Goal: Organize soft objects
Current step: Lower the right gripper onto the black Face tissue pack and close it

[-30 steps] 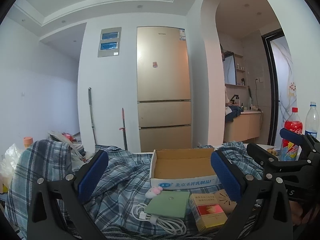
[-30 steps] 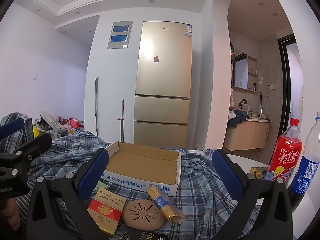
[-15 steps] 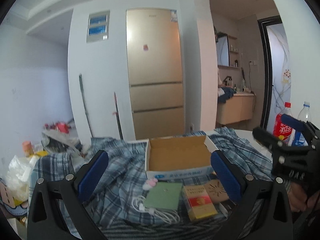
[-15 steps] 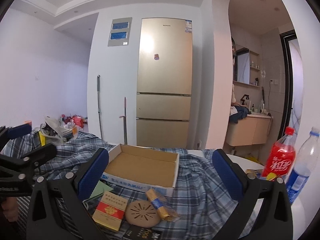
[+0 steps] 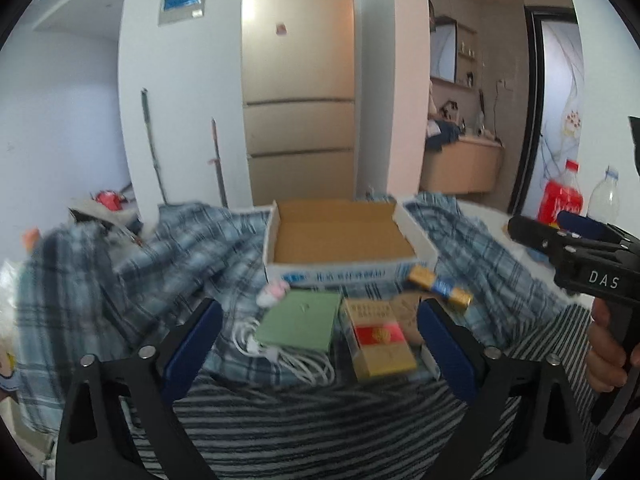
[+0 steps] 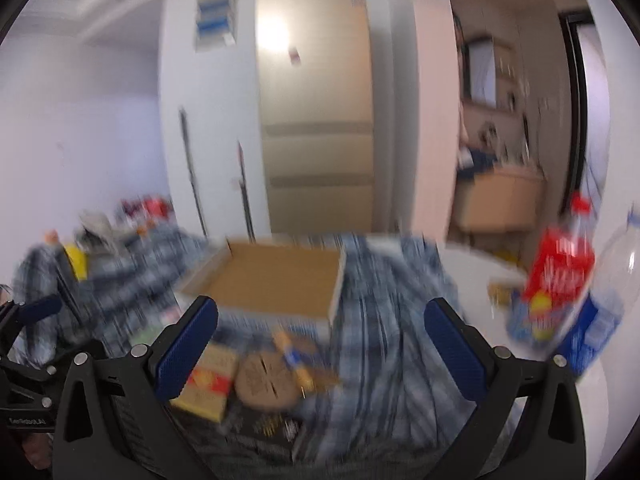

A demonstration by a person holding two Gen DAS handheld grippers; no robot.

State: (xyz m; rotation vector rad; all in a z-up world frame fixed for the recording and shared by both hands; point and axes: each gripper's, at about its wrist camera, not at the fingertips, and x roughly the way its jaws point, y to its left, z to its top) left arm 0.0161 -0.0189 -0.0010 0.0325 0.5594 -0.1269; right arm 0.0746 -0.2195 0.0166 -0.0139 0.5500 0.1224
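Left wrist view: left gripper (image 5: 320, 338) low in frame, jaws wide and closing, nothing pressed between the pads; it hangs over a cluster of small goods; a green card (image 5: 298, 322), a red-and-gold packet (image 5: 378, 338), a coil of white cable (image 5: 280, 352) with a small pink-and-white plug (image 5: 272, 294), a blue-and-gold wrapped bar (image 5: 440, 286) and a partly hidden tan disc (image 5: 406, 312); all lie on the plaid cloth (image 5: 120, 276), which is crumpled across the table; a striped cloth (image 5: 320, 420) lies nearest the camera, also unfolded; the cardboard box (image 5: 340, 236) stands open just behind the goods, and nothing is visible inside it; the right gripper (image 5: 560, 232) enters at the right edge, held in a hand (image 5: 608, 344); red bottle (image 5: 562, 196) and clear bottle (image 5: 606, 200) stand beyond it.

Right wrist view, much blurred: right gripper (image 6: 320, 354) with jaws spread and empty; same box (image 6: 272, 280), plaid cloth (image 6: 380, 320), packet (image 6: 208, 380), disc (image 6: 266, 380) and bar (image 6: 294, 354) below; the bottles stand at right.

Progress, by judgement: little or nothing done; both cloths, the soft items, are loose and still loaded with hard goods; remaining work appears to be clearing those goods, perhaps into the box, then gathering or folding each cloth.
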